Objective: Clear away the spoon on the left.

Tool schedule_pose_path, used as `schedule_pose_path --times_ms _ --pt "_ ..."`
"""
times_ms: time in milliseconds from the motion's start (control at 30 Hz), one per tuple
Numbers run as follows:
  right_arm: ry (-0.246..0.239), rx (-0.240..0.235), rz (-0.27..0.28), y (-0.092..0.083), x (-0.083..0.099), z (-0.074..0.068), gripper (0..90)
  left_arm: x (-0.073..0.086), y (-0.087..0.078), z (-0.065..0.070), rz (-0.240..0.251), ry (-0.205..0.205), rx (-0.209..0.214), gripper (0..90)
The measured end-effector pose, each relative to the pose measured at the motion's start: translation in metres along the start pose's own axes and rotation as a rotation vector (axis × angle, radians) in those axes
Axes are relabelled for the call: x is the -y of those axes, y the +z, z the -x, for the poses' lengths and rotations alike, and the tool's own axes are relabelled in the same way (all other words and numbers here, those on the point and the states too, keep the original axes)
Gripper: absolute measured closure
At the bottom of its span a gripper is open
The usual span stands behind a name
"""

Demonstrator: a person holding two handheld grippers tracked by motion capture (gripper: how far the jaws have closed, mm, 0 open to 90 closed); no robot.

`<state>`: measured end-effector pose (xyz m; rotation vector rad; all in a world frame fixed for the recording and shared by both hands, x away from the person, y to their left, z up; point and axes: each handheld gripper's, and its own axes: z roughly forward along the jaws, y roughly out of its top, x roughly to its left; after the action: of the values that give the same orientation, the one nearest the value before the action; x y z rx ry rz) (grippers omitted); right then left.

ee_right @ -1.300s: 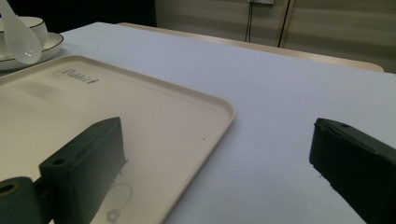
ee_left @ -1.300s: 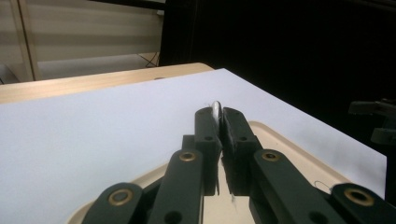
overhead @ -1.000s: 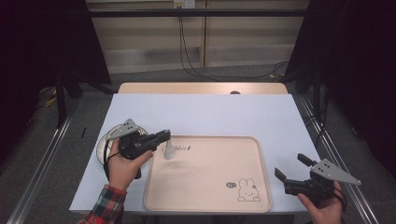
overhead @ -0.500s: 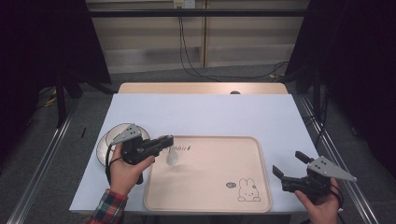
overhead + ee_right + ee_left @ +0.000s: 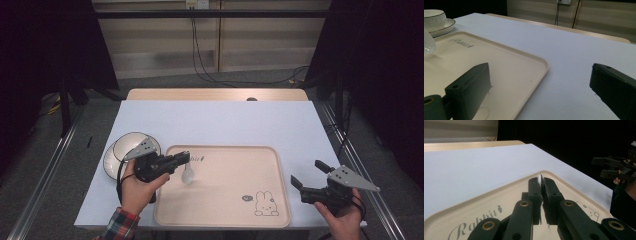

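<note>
in the high view the left gripper (image 5: 184, 158) is clamped on the handle of a white spoon (image 5: 187, 174), whose bowl hangs over the near-left part of the cream rabbit tray (image 5: 225, 220); a bowl on a plate (image 5: 116, 152) sits just left of the tray. the right gripper (image 5: 306, 173) rests off the tray's right edge, jaws wide apart and empty. in the left gripper view the jaws pinch the thin spoon handle (image 5: 539, 180). in the right gripper view the spoon's bowl (image 5: 428, 43) shows at far left over the tray.
</note>
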<state>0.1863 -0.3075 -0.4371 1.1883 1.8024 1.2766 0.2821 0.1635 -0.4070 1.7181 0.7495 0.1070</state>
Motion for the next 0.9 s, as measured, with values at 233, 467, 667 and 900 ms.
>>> schedule_pose_path --times_ms 233,467,667,900 --pt "-0.007 0.000 0.006 0.002 -0.001 -0.001 3.0 0.003 -0.001 0.005 -0.010 -0.005 0.008 85.5" --pt "-0.006 -0.009 0.002 0.003 -0.001 -0.001 3.0 0.006 0.000 0.012 -0.011 -0.009 0.050 85.5" --pt "-0.006 -0.010 0.001 0.003 -0.001 -0.001 3.0 0.013 0.003 0.009 -0.036 -0.039 0.067 85.4" --pt "-0.006 -0.008 0.000 0.003 0.000 -0.001 3.0 0.015 0.003 0.001 -0.028 -0.055 0.070 85.0"
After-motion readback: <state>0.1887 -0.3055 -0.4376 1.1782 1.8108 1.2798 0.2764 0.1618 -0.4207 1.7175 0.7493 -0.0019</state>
